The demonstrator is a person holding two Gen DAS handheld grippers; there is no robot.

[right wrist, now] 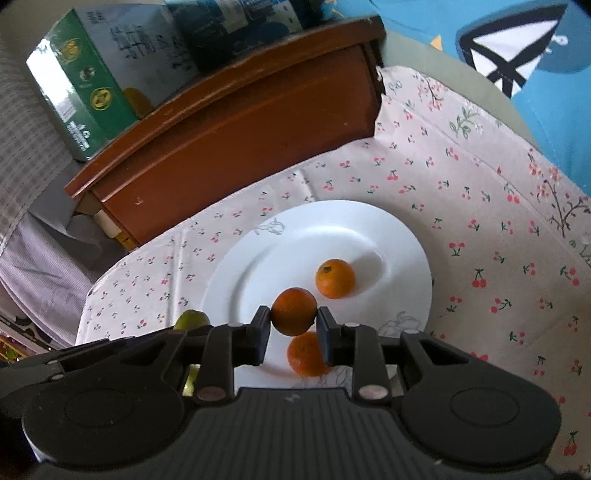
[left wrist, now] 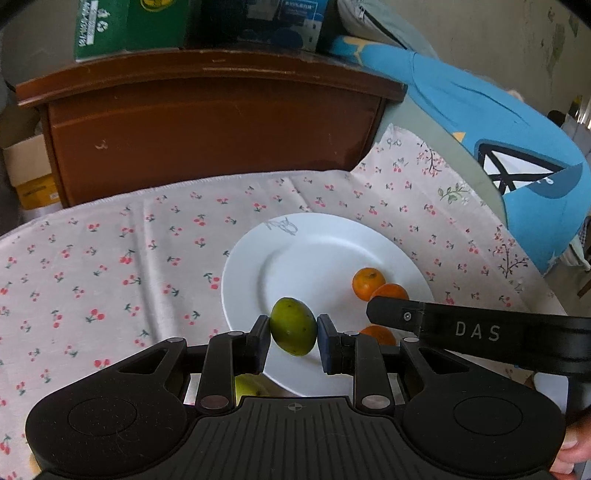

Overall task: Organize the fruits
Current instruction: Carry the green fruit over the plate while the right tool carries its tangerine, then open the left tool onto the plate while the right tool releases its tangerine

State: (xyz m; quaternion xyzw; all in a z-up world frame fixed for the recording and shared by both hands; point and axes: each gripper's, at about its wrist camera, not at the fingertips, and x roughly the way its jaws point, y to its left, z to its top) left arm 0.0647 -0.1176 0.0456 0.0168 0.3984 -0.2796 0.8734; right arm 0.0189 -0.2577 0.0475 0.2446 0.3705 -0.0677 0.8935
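A white plate [left wrist: 306, 254] lies on a cherry-print cloth. My left gripper [left wrist: 293, 332] is shut on a green mango [left wrist: 293, 326] and holds it above the plate's near left edge. A second green fruit [left wrist: 248, 386] shows under the left fingers. My right gripper [right wrist: 293, 320] is shut on an orange tangerine [right wrist: 294, 311] above the plate [right wrist: 295, 243]. Two more tangerines lie on the plate, one further back [right wrist: 335, 278] and one below the held one [right wrist: 306, 353]. In the left wrist view the right gripper's arm [left wrist: 480, 328] crosses over the tangerines [left wrist: 367, 282]. The green mango [right wrist: 191, 319] peeks out at the left in the right wrist view.
A brown wooden cabinet [left wrist: 214, 125] stands behind the cloth [left wrist: 110, 258], with green and dark boxes [left wrist: 129, 26] on top. A blue cushion [left wrist: 498, 140] lies at the right. A cardboard box [left wrist: 29, 170] sits at the far left.
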